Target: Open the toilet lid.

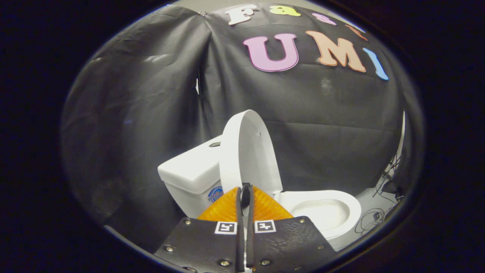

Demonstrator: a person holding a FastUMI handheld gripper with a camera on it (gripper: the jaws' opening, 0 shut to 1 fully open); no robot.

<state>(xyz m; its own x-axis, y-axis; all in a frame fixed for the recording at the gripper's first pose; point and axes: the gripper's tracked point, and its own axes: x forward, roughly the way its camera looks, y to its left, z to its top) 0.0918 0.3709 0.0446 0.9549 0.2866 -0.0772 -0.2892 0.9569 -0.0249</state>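
Claw (245,197) fingers pressed together, gripping nothing, just short of toilet lid (248,151), which stands upright against tank (189,170) above exposed bowl (322,212), so looks fully opened.

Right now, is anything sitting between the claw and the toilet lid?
Nothing visible does. The claw, its fingers nearly closed with nothing held, sits just before the lid, which already stands upright against the tank, with the bowl uncovered beside it.
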